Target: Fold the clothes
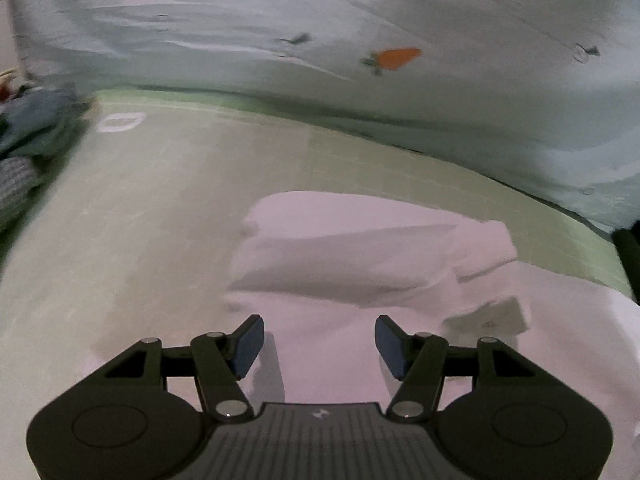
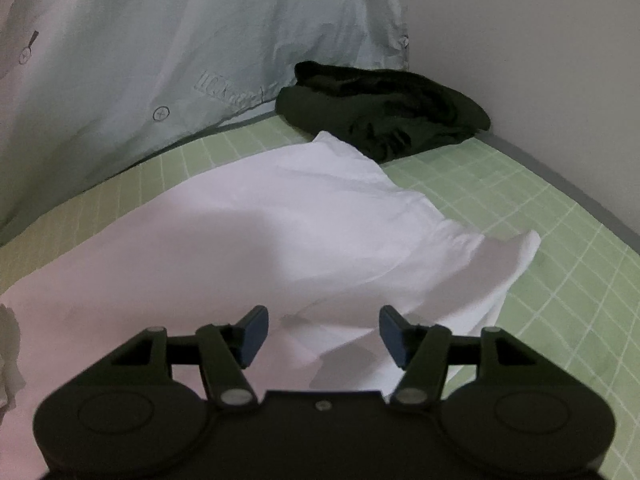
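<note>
White cloth [image 2: 280,232] lies part-folded across the green mat [image 2: 540,280], one corner reaching its far edge by a dark garment [image 2: 380,112]; both grippers, left [image 1: 319,344] and right [image 2: 323,334], hover half-open and empty, so pinch the near hem evenly before lifting.

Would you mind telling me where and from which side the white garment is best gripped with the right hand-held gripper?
I would grip the white garment at its loose corner flap on the right, coming in from over the green mat. That corner lies free on the mat with a clear edge, so one finger could probably slide under it. The right hand-held gripper is open and empty.
</note>
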`<action>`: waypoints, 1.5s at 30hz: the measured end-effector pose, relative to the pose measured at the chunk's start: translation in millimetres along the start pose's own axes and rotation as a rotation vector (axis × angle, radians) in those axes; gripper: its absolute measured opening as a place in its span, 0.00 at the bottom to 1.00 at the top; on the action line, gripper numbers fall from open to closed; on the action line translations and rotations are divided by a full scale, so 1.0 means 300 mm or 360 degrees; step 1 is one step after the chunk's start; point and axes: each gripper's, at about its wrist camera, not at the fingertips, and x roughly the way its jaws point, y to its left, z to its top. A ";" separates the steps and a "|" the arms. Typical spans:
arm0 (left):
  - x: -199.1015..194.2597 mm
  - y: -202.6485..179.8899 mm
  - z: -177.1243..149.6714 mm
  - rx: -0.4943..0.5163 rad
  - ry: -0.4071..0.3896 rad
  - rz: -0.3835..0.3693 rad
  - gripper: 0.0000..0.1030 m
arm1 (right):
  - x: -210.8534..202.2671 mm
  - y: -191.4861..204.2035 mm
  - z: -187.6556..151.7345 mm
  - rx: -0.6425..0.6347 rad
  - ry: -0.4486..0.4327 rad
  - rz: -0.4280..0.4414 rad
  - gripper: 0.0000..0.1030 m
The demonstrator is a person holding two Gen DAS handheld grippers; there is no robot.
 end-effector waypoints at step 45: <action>0.229 -0.238 0.035 0.0313 0.0278 0.0114 0.76 | 0.479 -0.130 0.297 -0.0227 0.0133 0.0218 0.84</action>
